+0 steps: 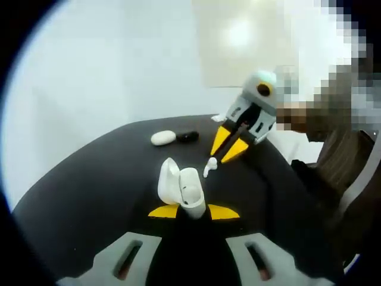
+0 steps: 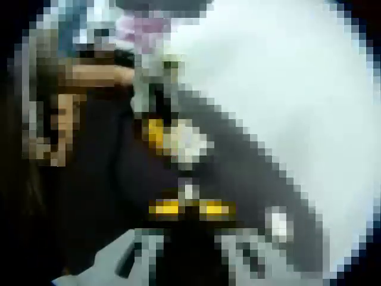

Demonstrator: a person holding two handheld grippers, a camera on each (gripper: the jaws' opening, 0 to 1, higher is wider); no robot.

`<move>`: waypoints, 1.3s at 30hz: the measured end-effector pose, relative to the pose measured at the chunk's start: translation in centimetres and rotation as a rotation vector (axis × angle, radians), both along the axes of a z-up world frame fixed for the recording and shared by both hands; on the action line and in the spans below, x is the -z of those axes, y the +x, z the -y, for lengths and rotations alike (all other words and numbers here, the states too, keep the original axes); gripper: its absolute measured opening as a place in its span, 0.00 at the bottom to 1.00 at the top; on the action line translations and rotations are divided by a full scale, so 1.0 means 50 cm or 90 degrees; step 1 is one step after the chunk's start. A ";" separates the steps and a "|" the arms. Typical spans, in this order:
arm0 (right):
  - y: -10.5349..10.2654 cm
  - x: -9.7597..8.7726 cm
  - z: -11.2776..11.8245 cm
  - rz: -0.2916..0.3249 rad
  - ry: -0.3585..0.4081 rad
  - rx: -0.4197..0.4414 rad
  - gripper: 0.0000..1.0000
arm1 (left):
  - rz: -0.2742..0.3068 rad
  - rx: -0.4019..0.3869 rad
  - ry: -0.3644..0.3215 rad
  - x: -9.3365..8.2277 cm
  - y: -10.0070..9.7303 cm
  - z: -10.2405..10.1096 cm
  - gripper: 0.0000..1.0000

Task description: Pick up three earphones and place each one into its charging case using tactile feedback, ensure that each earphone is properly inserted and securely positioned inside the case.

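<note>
Left hand-held gripper [image 1: 193,211] grips an open white case [image 1: 183,192] w/ its yellow tips clenched on either side of the base; the case stands upright on the dark counter [image 1: 89,185], lid flipped back toward the left of the left gripper view. An earbud appears to sit in the case already, but it's too small to be sure.

Right hand-held gripper [image 1: 229,145] comes in from the upper right in the left gripper view, tips angled down to the counter. A white earbud [image 1: 210,166] lies at the tips, just beyond the case; can't tell whether the tips pinch it or just touch it.

Further back on the counter: a closed white case [image 1: 163,137] and, just beside it, a small black item [image 1: 187,136], prob. another case.

Right gripper view is pixelated throughout. Yellow tips [image 2: 190,208] low in the middle w/ a white speck between them, nothing more readable.
</note>
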State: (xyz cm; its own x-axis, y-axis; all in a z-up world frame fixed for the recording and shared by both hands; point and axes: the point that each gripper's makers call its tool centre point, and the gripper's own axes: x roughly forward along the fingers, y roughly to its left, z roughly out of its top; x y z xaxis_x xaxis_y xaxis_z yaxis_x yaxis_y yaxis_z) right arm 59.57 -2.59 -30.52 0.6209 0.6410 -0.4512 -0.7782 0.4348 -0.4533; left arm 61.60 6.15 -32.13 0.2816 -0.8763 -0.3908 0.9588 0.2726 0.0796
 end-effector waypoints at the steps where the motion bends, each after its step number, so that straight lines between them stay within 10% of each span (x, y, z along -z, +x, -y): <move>1: 0.004 -0.008 0.014 -0.014 0.021 0.039 0.11 | 0.002 0.000 0.001 0.000 0.000 0.000 0.14; 7: 0.002 -0.007 0.019 -0.083 0.102 0.105 0.13 | 0.010 0.002 0.005 0.001 0.003 0.000 0.14; 13: 0.016 0.034 -0.012 -0.086 0.079 0.074 0.19 | 0.013 0.001 0.005 0.001 0.003 -0.002 0.14; 17: 0.027 0.029 -0.032 -0.122 0.183 0.066 0.19 | 0.013 0.002 0.005 0.002 0.003 -0.003 0.14; 23: 0.028 0.022 -0.035 -0.047 0.078 0.045 0.13 | 0.013 0.002 0.005 0.001 0.003 -0.003 0.14; 29: 0.029 -0.078 -0.057 0.118 -0.067 -0.012 0.13 | 0.016 0.001 0.009 0.000 0.002 -0.002 0.14; 39: 0.035 -0.051 -0.122 0.177 -0.329 -0.133 0.13 | 0.018 -0.002 0.012 -0.001 0.003 -0.003 0.14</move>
